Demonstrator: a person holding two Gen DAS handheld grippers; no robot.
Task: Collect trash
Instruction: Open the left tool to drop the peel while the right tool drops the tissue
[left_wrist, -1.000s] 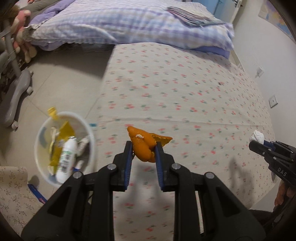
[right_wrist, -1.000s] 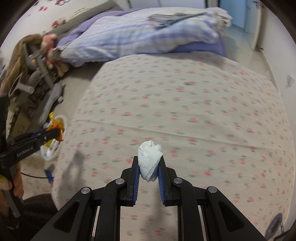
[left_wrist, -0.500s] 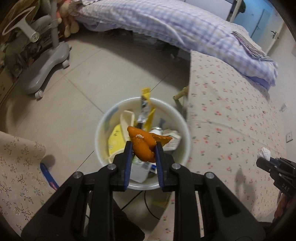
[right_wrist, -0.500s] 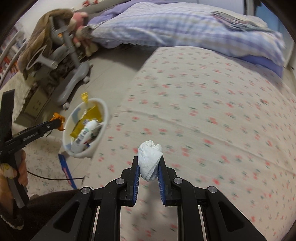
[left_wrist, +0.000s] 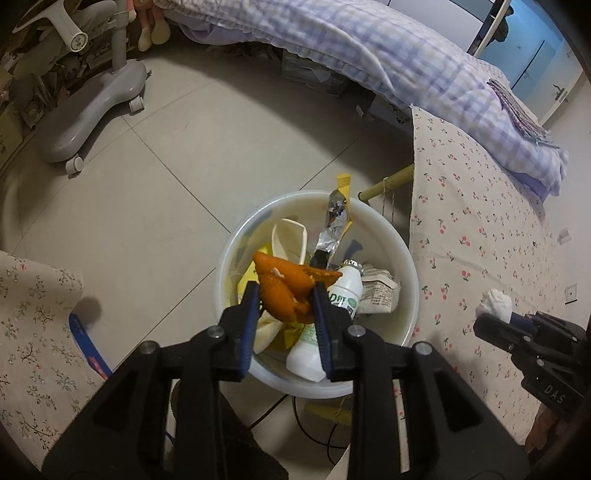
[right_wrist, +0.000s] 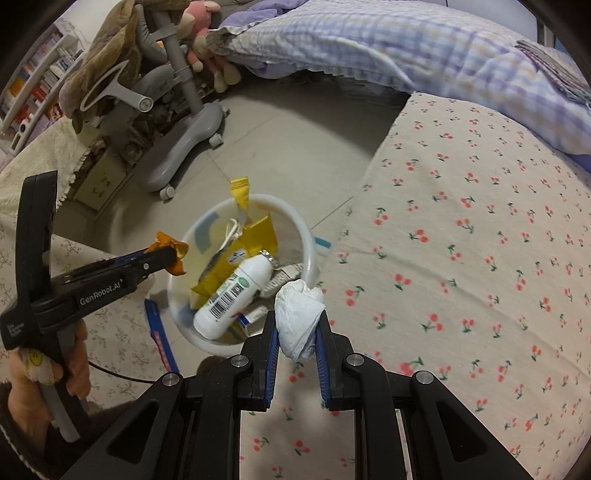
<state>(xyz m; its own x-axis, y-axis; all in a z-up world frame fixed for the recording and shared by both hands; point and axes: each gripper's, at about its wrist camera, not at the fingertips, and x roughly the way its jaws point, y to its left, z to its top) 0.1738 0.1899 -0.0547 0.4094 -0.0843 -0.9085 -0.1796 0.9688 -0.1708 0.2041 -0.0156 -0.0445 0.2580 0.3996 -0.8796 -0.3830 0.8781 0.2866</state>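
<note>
My left gripper (left_wrist: 284, 295) is shut on an orange peel (left_wrist: 284, 284) and holds it above the white trash bin (left_wrist: 402, 258) on the floor. The bin holds a white bottle (left_wrist: 325, 325), yellow wrappers and crumpled paper. My right gripper (right_wrist: 297, 325) is shut on a crumpled white tissue (right_wrist: 299, 314), over the bed's edge just right of the bin (right_wrist: 306, 236). The left gripper (right_wrist: 168, 254) with the peel (right_wrist: 171, 253) shows in the right wrist view at the bin's left rim. The right gripper (left_wrist: 495, 321) with the tissue (left_wrist: 496, 303) shows in the left wrist view.
A bed with a cherry-print sheet (right_wrist: 480, 240) lies to the right of the bin, with a checked quilt (left_wrist: 406, 55) at its far end. A grey wheeled chair base (left_wrist: 92, 99) stands on the tiled floor at the far left. A flowered cloth (left_wrist: 33, 332) lies near left.
Both grippers swung left from over the bed toward the bin. The left gripper with the peel now hangs over the bin; the right with the tissue is beside it.
</note>
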